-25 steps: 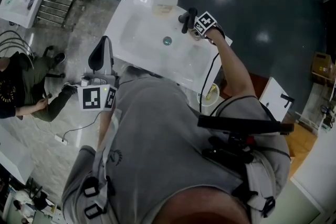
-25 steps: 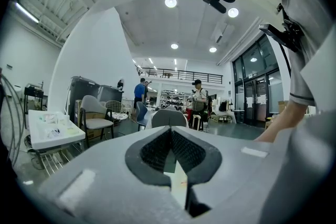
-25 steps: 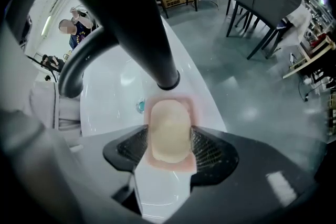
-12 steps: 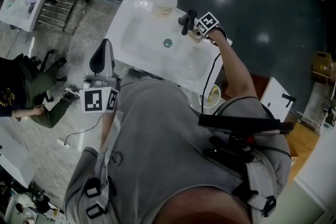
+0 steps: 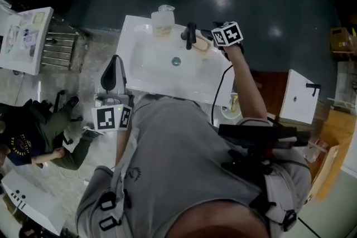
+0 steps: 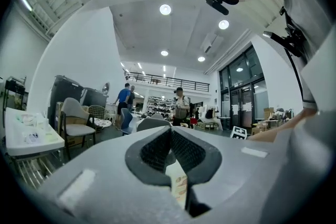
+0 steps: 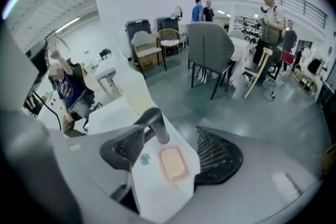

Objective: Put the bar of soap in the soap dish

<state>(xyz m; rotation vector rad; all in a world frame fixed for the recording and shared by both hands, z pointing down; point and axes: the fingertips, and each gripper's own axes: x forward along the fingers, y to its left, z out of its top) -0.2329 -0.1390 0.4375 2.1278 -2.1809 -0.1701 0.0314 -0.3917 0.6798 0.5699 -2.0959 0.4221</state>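
Note:
The pale bar of soap (image 7: pixel 173 161) lies in its soap dish (image 7: pixel 185 176) on the white sink's (image 5: pixel 150 61) deck, right of the black faucet (image 7: pixel 157 126). In the head view the dish (image 5: pixel 202 46) sits just left of my right gripper (image 5: pixel 215 39). The right gripper (image 7: pixel 170 150) hangs above the dish, pointing steeply down; its jaws have just been opening, stand open and have nothing between them. My left gripper (image 5: pixel 114 62) is held level at the sink's left side, away from the soap. In its own view the left gripper (image 6: pixel 170 134) has its pads together.
A clear bottle (image 5: pixel 162 22) stands at the sink's back edge. The drain (image 5: pixel 176 61) is in the basin. A person (image 5: pixel 33 139) sits on the floor at the left. A white cabinet (image 5: pixel 301 98) stands at the right and a metal rack (image 5: pixel 61 44) at the far left.
My right gripper has lifted up and away from the soap dish, leaving the soap in it. The head view has shifted. The left gripper has hardly moved.

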